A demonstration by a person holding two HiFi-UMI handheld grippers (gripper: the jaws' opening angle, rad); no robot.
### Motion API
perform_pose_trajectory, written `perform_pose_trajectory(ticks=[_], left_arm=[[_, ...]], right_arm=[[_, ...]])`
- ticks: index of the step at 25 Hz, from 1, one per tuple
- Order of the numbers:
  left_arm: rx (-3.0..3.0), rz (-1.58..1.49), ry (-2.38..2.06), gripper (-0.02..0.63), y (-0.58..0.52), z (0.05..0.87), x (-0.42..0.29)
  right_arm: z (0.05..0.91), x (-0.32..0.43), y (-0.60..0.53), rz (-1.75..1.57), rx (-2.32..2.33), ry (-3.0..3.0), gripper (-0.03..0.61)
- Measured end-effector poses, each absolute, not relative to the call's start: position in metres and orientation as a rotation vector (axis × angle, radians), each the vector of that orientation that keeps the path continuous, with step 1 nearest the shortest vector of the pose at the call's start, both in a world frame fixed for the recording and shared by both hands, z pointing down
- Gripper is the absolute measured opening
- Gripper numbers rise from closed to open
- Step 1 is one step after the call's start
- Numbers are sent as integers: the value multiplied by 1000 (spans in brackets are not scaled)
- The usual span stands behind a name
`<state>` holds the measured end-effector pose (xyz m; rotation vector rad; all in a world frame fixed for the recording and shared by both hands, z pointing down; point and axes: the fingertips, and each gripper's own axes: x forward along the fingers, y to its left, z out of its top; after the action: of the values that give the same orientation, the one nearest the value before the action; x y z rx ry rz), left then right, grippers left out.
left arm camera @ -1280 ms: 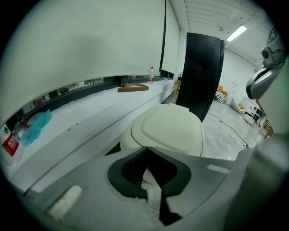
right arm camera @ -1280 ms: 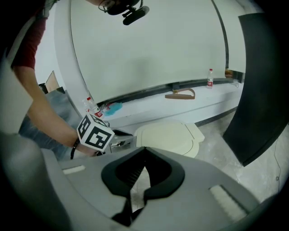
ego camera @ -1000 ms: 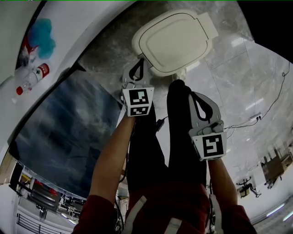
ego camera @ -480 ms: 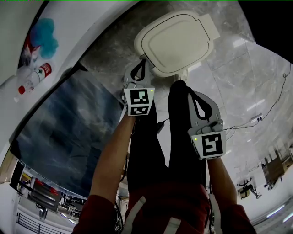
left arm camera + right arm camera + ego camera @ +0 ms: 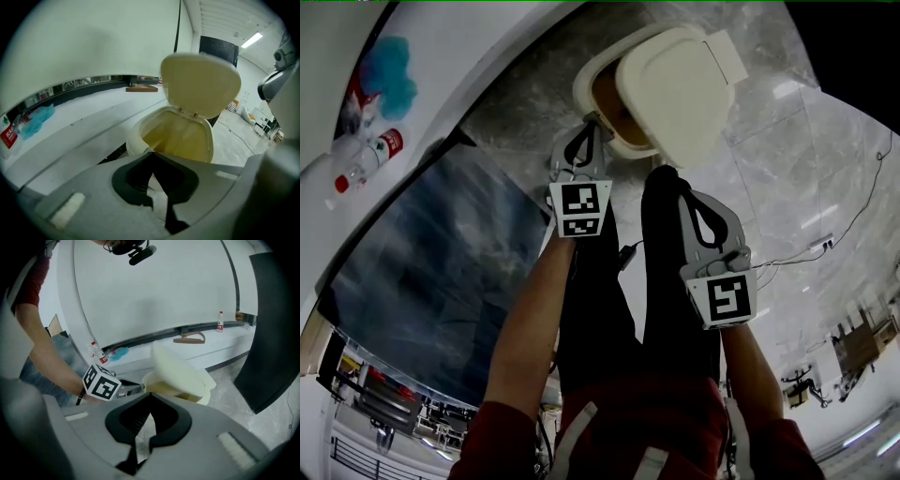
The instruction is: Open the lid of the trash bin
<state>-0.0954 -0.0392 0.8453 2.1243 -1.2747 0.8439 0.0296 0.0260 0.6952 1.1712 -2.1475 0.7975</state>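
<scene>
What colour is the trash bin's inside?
Yellowish tan; the trash bin shows best in the left gripper view.

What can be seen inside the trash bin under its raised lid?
Inside the trash bin only a bare yellowish inner wall shows below the raised lid; no rubbish is visible. Its bottom is hidden by the near rim and the left gripper.

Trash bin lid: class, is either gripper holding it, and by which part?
Nothing is held. The left gripper and right gripper have jaws together, empty; the raised lid stands apart from both.
</scene>
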Motion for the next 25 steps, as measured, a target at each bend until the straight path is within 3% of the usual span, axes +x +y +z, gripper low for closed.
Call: perform_pose_trajectory(ticks=[25], left_arm=[[2054, 902, -1236, 6, -38, 842, -96]], right_arm=[[677, 32, 15, 738, 1183, -2163, 0]])
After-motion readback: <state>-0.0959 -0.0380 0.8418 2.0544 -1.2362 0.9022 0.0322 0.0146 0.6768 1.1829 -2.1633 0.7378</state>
